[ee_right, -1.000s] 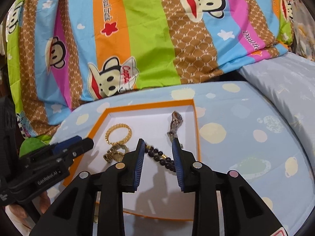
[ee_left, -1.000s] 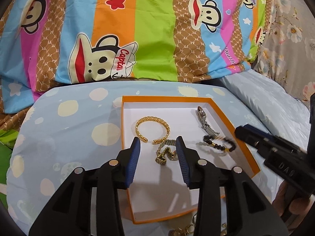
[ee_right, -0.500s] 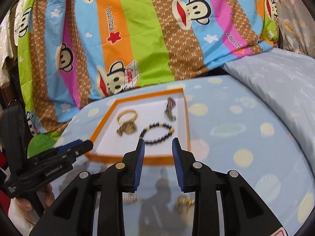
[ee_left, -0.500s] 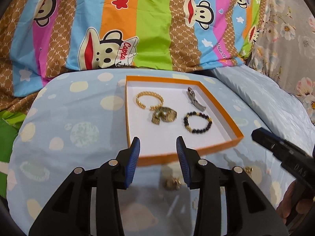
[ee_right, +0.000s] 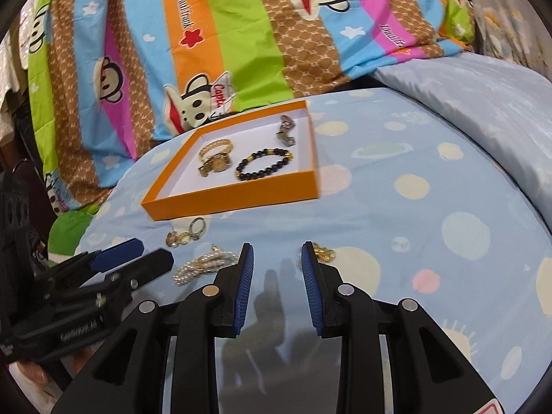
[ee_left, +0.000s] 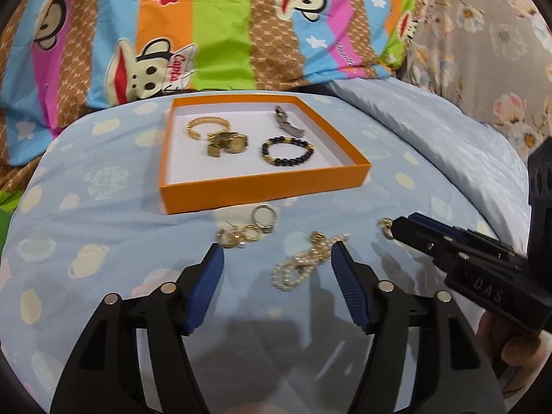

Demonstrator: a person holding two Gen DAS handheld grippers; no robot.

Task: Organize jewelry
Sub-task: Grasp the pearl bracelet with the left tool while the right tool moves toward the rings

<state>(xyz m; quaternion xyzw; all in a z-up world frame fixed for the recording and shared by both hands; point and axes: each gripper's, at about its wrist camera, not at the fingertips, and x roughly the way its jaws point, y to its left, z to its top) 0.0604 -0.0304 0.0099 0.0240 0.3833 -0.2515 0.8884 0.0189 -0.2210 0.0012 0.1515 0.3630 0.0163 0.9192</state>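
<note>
An orange-rimmed white tray (ee_left: 262, 186) (ee_right: 227, 198) holds a gold bangle (ee_left: 207, 126), a gold watch (ee_left: 229, 145), a dark bead bracelet (ee_left: 288, 151) (ee_right: 264, 164) and a silver piece (ee_left: 288, 122). On the bedsheet in front of the tray lie a pearl necklace (ee_left: 303, 264) (ee_right: 201, 264), a cluster of rings (ee_left: 248, 229) (ee_right: 186, 233) and a small gold piece (ee_left: 386, 226) (ee_right: 322, 253). My left gripper (ee_left: 276, 262) is open wide, just before the pearl necklace. My right gripper (ee_right: 277, 252) is open and empty, its right finger beside the gold piece.
A light blue spotted sheet (ee_left: 86, 207) covers the bed. A striped cartoon-monkey quilt (ee_left: 207, 27) rises behind the tray. A pale blue pillow (ee_left: 431, 131) and floral fabric (ee_left: 483, 34) lie at the right.
Both grippers have pulled back from over the tray to the sheet in front of it. The left jaws have opened wider. The loose jewelry has come into view.
</note>
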